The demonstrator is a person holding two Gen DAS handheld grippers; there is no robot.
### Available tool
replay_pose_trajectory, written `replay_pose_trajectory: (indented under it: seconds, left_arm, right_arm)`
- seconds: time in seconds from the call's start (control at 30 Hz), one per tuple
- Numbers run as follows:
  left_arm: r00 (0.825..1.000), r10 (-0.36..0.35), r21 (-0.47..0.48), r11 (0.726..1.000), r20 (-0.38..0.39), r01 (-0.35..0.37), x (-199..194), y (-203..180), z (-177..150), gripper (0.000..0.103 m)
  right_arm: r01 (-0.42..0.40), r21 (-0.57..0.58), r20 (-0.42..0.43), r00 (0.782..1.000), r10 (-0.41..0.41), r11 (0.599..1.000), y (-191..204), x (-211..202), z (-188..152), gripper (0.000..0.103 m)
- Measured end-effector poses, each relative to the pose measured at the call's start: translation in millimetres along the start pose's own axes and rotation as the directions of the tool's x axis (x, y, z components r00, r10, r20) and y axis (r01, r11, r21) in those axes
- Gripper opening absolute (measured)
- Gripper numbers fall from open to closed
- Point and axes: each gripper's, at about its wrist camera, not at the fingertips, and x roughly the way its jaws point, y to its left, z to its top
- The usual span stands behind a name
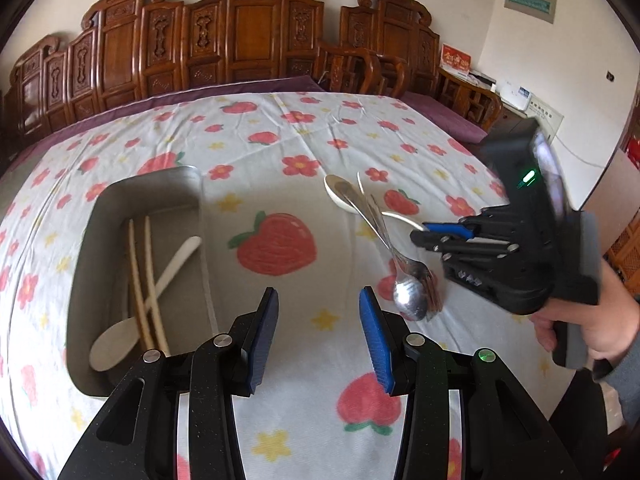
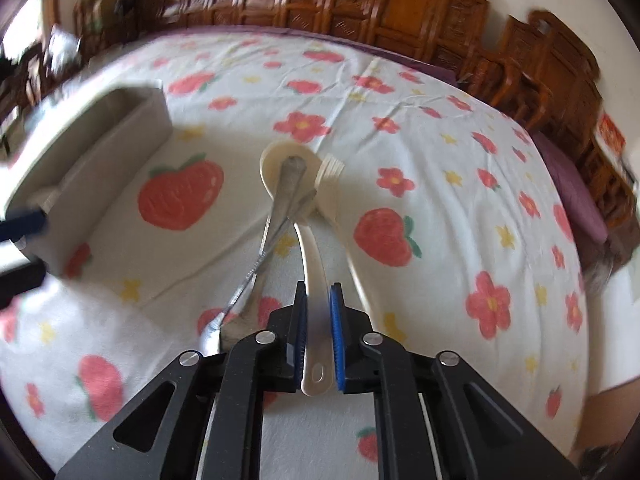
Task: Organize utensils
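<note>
A pile of utensils lies on the strawberry-print cloth: a white plastic spoon (image 2: pixel 310 256), a metal spoon (image 1: pixel 410 300), a metal fork (image 1: pixel 432 284) and a white fork (image 2: pixel 331 168). My right gripper (image 2: pixel 318 292) is shut on the white spoon's handle, whose end shows between the blue pads. The spoon's bowl (image 1: pixel 336 192) still rests under the metal handles. In the left wrist view the right gripper (image 1: pixel 420 232) comes in from the right. My left gripper (image 1: pixel 318 332) hangs open over bare cloth, between the pile and the grey tray (image 1: pixel 140 192), with nothing between its fingers.
The tray holds two chopsticks (image 1: pixel 140 276) and another white spoon (image 1: pixel 160 284). Carved wooden chairs (image 1: pixel 240 40) line the far edge of the table. A hand (image 1: pixel 580 332) holds the right gripper at the right.
</note>
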Motion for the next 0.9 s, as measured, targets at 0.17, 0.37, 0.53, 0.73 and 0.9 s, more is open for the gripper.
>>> replay_pose_trajectory:
  seconds: [0.17, 0.37, 0.53, 0.73, 0.9]
  left_arm:
    - [1.0, -0.002, 0.034, 0.999, -0.022, 0.003, 15, -27, 0, 0.04]
    - [0.996, -0.047, 0.018, 0.999, -0.073, 0.049, 44, -49, 7, 0.04]
    - [0.991, -0.068, -0.032, 0.997, -0.117, 0.064, 69, -53, 12, 0.04]
    - [0.991, -0.055, -0.014, 0.998, -0.121, 0.054, 76, -58, 20, 0.04]
    - [0.988, -0.078, -0.028, 0.997, -0.136, 0.075, 87, -58, 29, 0.029]
  right_arm:
    - [-0.053, 0.093, 0.049, 0.998, 0.049, 0.994, -15, -16, -9, 0.012]
    - [-0.096, 0.118, 0.088, 0.992, 0.086, 0.988, -29, -21, -8, 0.013]
    - [-0.091, 0.105, 0.128, 0.989, 0.077, 0.99, -39, -24, 1, 0.013]
    - [-0.073, 0.076, 0.169, 0.984, 0.06, 0.994, -53, -33, 14, 0.013]
    - [-0.065, 0.092, 0.168, 0.985, 0.049, 0.994, -63, -28, 11, 0.013]
